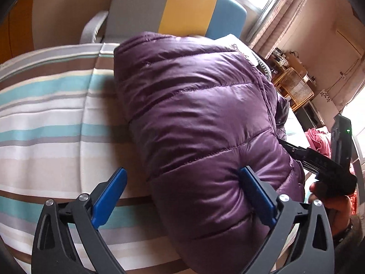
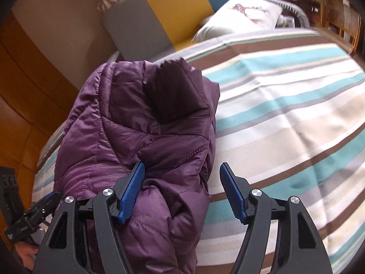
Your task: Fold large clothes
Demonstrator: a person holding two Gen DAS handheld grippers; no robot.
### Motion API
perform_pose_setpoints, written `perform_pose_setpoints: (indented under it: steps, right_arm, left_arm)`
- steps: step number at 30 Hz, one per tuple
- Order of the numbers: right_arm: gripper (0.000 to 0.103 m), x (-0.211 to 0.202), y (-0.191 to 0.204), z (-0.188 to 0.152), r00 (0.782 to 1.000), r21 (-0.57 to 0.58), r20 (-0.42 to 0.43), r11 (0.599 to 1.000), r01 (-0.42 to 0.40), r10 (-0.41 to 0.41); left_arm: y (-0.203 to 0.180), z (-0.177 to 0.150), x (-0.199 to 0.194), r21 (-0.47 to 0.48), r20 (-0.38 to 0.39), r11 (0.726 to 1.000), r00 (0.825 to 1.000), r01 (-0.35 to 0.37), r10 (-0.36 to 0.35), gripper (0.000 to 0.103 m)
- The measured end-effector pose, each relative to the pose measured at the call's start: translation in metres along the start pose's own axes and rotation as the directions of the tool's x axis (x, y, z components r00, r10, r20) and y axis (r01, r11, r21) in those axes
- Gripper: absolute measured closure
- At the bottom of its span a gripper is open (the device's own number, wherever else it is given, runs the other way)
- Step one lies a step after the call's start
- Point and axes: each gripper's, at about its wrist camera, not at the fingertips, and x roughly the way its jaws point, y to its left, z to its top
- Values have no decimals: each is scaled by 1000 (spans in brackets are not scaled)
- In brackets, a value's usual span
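Jacket (image 1: pixel 200 118) is folded into a bundle on the bed (image 1: pixel 45 114). Your left gripper (image 1: pixel 182 196) gapes wide; your right gripper (image 2: pixel 182 191) stands half open. Neither grips. Back both out toward 6 o'clock without snagging the fold.

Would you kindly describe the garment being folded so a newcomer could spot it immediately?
Find the bed under its striped bedspread. On it lies a bulky purple puffer jacket, folded into a bundle. Its shiny quilted fabric is the only purple thing there, unlike the white pillow near the headboard.
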Motion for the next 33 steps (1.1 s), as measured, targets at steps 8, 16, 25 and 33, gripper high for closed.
perform_pose_setpoints:
  steps: [8,16,25,33]
  right_arm:
    - [34,35,-23,15,976,93,-133,983,-158,170]
    - [56,42,-18,11,969,71,-102,973,-218,225]
    - [70,24,-7,-11,974,37,-8,973,-227,227]
    - [75,-14,1,-33,968,-13,73,971,-239,239]
  left_arm:
    - [0,12,15,90,-27,996,1000,6,-4,2]
    - [1,11,30,66,-56,994,995,83,-79,13]
    - [-19,4,14,152,-14,987,999,54,-52,40]
    - [-25,-9,-11,181,48,982,998,42,-52,50]
